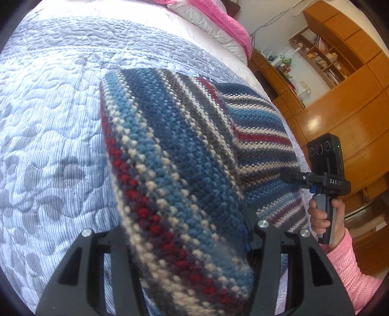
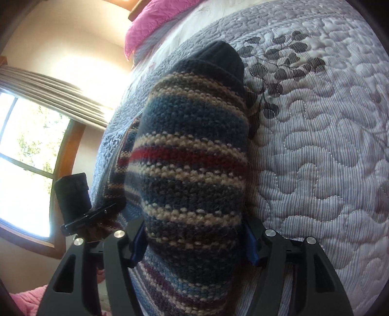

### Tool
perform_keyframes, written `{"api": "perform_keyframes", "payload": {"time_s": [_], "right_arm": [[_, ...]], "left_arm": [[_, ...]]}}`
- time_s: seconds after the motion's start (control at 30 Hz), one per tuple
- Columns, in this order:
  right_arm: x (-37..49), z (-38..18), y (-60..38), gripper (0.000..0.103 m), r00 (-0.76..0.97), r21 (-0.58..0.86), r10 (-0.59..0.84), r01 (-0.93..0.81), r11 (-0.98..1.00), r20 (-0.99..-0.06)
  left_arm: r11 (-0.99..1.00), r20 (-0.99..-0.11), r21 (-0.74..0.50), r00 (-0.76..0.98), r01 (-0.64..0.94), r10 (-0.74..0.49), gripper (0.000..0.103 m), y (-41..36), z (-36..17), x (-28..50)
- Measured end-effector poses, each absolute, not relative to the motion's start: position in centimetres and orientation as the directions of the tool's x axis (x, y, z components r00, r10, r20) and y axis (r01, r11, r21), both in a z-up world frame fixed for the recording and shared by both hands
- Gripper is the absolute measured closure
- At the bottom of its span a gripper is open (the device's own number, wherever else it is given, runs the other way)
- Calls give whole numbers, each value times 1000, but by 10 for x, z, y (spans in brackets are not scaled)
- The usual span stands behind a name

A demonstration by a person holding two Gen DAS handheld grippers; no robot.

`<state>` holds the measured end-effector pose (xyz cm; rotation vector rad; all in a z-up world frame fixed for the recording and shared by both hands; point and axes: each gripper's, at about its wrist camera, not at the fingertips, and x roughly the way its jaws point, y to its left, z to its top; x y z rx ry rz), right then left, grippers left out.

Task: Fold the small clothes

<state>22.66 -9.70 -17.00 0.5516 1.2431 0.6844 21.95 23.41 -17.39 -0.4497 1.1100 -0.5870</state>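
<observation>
A knit sweater (image 1: 175, 150) with blue, red, white and grey stripes lies partly on the bed, with a thick fold lifted off it. In the left wrist view that fold bulges up between the fingers of my left gripper (image 1: 187, 233), which is shut on it. My right gripper (image 1: 291, 177), held by a hand in a pink sleeve, bites the sweater's right edge. In the right wrist view the sweater (image 2: 194, 160) fills the space between the blue pads (image 2: 250, 243) of my right gripper (image 2: 192, 235), shut on it. The dark ribbed hem (image 2: 218, 60) points away. The left gripper (image 2: 97, 214) grips the cloth at the left.
A quilted grey-blue bedspread (image 1: 48, 121) with a leaf print (image 2: 279, 63) covers the bed. A pink blanket (image 1: 218, 17) and a white pillow lie at the head. Wooden cabinets and bookshelves (image 1: 340, 73) stand beyond the bed's right side. A curtained window (image 2: 26, 158) is at left.
</observation>
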Motion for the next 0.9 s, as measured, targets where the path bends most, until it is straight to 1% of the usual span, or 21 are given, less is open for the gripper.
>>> {"api": "perform_keyframes", "payload": {"time_s": [0.03,0.07,0.13,0.17,0.27,0.37,0.53,0.6,0.63,0.67,0.7,0.73,0.8,0.9], "right_arm": [[226,-169,-98,37,180,708,727,-165,686,-663],[223,-166,-97,33,189,695,715,-168,699,-673],[214,-155,-85,26,216,670,691,-172,722,-690],[207,-149,-86,26,229,665,689,-180,724,-688],[182,-139,-95,21,247,661,685,-183,727,-685],[154,-141,-111,21,242,661,684,-180,729,-688],[126,-154,-118,22,235,655,672,-154,739,-702],[122,-160,-122,28,233,666,681,-150,730,-694],[121,-162,-122,40,234,666,680,-146,731,-695],[119,-163,-119,65,223,677,691,-147,721,-688],[116,-163,-118,72,204,705,718,-143,694,-666],[113,-160,-117,74,210,704,716,-142,696,-666],[106,-150,-112,75,229,671,694,-178,719,-683],[107,-149,-107,76,246,633,655,-171,755,-714]], "left_arm": [[772,-704,-607,323,189,-633,38,236,-175,219],[789,-725,-593,319,163,-611,31,237,-176,219],[788,-729,-601,315,133,-608,31,241,-174,214],[794,-734,-595,320,125,-599,31,241,-168,208],[849,-762,-513,389,125,-517,30,246,-146,184],[906,-789,-403,454,128,-414,29,242,-126,152],[946,-804,-292,500,139,-322,27,227,-117,104],[961,-816,-239,506,142,-278,27,221,-119,96],[966,-823,-218,506,138,-258,27,220,-121,93],[971,-830,-204,503,126,-240,27,220,-123,92],[975,-836,-194,501,113,-224,28,222,-125,91],[977,-839,-187,501,99,-211,30,226,-126,90],[982,-847,-173,498,75,-187,31,231,-127,88],[982,-850,-177,494,58,-183,31,235,-129,85]]}}
